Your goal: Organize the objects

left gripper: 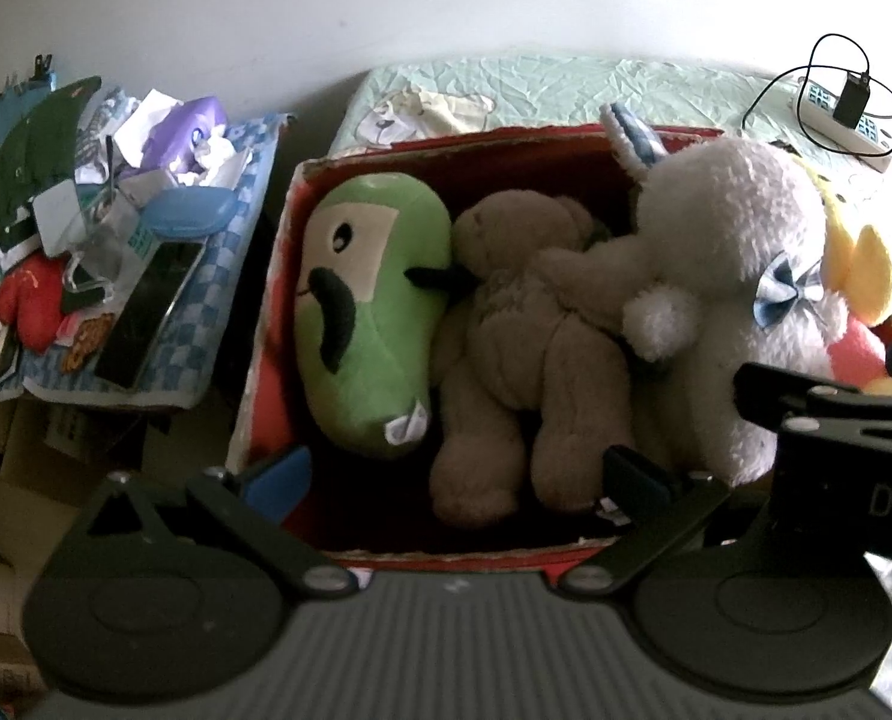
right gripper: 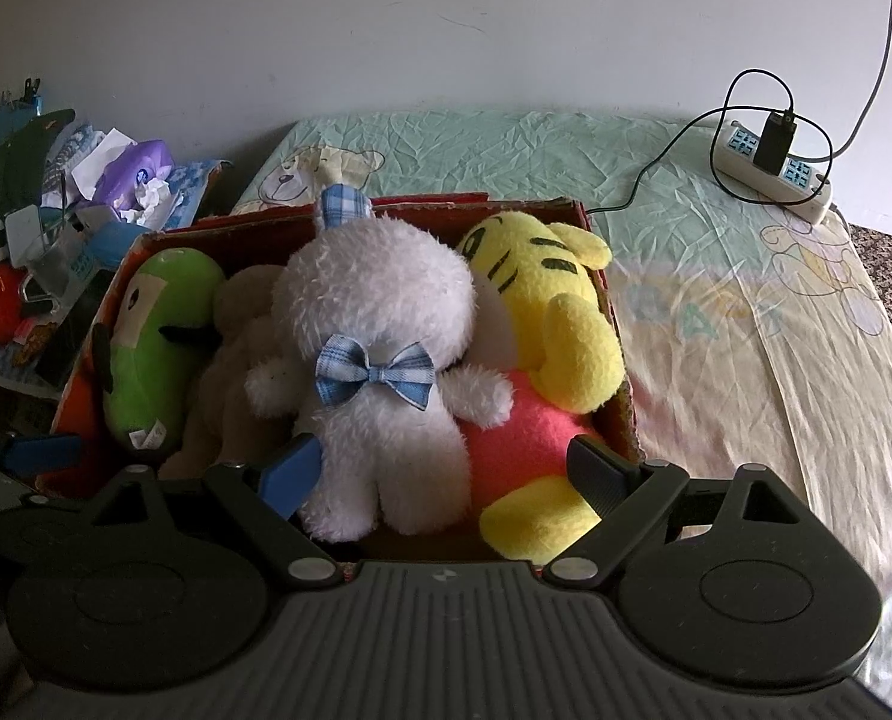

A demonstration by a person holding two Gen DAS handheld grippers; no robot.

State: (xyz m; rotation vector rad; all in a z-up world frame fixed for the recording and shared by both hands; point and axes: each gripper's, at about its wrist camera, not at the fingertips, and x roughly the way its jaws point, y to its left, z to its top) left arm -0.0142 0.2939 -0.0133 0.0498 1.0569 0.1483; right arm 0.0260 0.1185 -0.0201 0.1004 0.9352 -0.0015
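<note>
Jaws of both grippers stand open and empty: the right gripper [right gripper: 449, 477] straddles the lower body of the white plush [right gripper: 380, 372], the left gripper [left gripper: 467, 480] hangs over the brown bear [left gripper: 524, 330]. All toys lie in the red box [right gripper: 86, 360] on the bed [right gripper: 716, 312], long axes running away from the jaws. Green plush [left gripper: 365, 306] leftmost, yellow plush [right gripper: 560, 330] rightmost; packed tight, neighbours crowd any grasp. Clutter [left gripper: 104, 228] left, power strip [right gripper: 776, 174] far right.

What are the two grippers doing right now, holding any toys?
Left gripper: open, holding nothing, above the brown bear.
Right gripper: open, holding nothing, above the white plush.
</note>
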